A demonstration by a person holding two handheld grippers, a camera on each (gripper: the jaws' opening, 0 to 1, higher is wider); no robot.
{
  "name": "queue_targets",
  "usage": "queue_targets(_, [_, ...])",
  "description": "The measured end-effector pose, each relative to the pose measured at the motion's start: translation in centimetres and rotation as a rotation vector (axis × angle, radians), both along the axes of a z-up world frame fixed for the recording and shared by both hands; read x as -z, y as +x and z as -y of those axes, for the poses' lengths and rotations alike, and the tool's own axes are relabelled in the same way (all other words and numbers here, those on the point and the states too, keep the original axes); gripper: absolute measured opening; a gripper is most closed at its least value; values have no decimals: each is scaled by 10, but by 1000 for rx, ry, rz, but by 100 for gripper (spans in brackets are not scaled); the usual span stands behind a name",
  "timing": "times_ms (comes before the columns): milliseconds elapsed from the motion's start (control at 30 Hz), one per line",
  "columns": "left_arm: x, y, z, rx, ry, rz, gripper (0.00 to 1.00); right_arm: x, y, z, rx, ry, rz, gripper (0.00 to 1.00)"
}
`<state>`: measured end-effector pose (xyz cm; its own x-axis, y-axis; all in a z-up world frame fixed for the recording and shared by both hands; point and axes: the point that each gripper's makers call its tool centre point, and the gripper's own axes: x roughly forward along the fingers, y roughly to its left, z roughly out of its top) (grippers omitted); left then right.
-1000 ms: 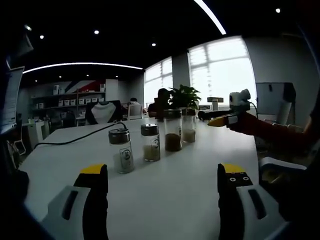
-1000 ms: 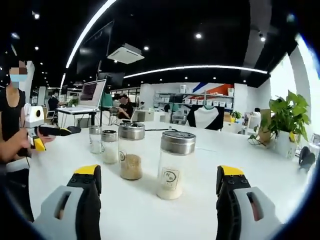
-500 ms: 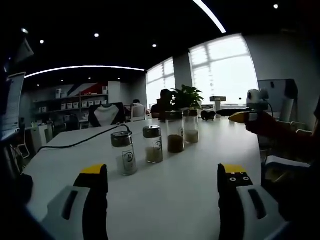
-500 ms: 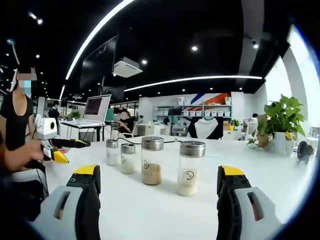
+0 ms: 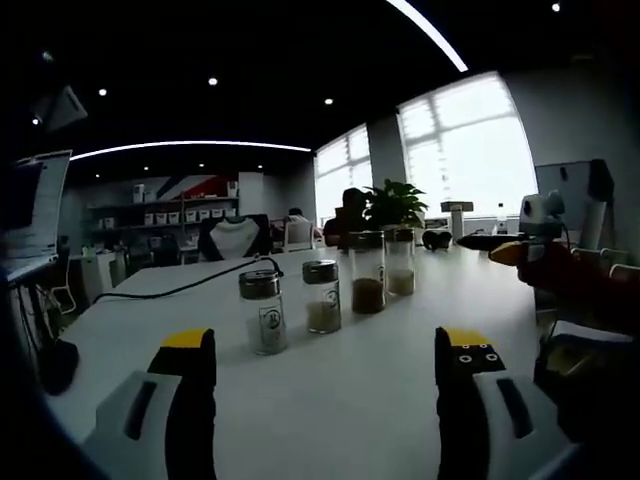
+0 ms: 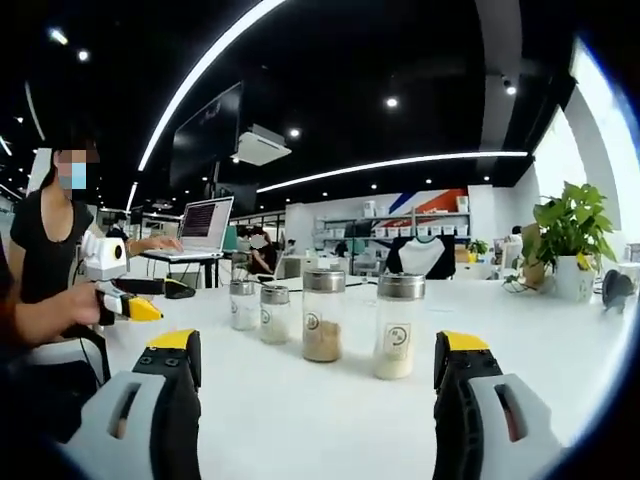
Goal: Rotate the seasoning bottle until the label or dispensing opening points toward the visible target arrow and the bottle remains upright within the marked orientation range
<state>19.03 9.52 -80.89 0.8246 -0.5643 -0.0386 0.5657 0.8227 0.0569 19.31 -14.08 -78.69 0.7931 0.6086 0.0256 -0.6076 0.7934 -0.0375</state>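
Four glass seasoning bottles with metal caps stand upright in a row on the white table (image 5: pixel 380 370). In the left gripper view the nearest bottle (image 5: pixel 263 312) holds pale powder, then come a second bottle (image 5: pixel 322 297), a brown-filled bottle (image 5: pixel 367 272) and the farthest bottle (image 5: pixel 400 262). The right gripper view sees the row from the other end: pale bottle (image 6: pixel 400 326), brown bottle (image 6: pixel 323 315), two smaller ones (image 6: pixel 258 308). My left gripper (image 5: pixel 325 400) is open, short of the row, holding nothing. My right gripper (image 6: pixel 318 400) is also open and empty.
A potted plant (image 5: pixel 395 203) stands behind the row, and it sits at the right in the right gripper view (image 6: pixel 572 235). A black cable (image 5: pixel 180 288) runs across the table. A laptop (image 6: pixel 205 222) sits at the far left. The person's arm (image 6: pixel 40 310) holds the left gripper.
The right gripper has backed away from the bottles, which now look smaller and farther. The left gripper view has swung slightly left. The bottles stand as before.
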Motion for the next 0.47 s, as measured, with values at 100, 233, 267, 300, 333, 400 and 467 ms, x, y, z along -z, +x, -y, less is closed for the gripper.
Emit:
queue_targets(100, [5, -3, 5, 19, -1, -17, 97, 4, -2, 2, -4, 5, -25, 99])
queue_targets(233, [7, 2, 10, 16, 18, -25, 97, 4, -2, 1, -9, 2, -30, 99])
queue_targets(267, [5, 3, 11, 10, 14, -28, 97, 5, -1, 2, -3, -6, -27, 99])
queue_targets(300, [2, 3, 12, 8, 7, -24, 97, 8, 0, 3, 5, -22, -28, 99])
queue_targets(333, [0, 4, 13, 9, 2, -20, 97, 10, 0, 3, 5, -34, -32, 99])
queue_targets(400, [-5, 5, 16, 13, 6, -18, 97, 14, 1, 5, 6, -40, -44, 98])
queue_targets(467, [-10, 6, 15, 5, 9, -22, 98, 17, 2, 9, 13, -32, -58, 98])
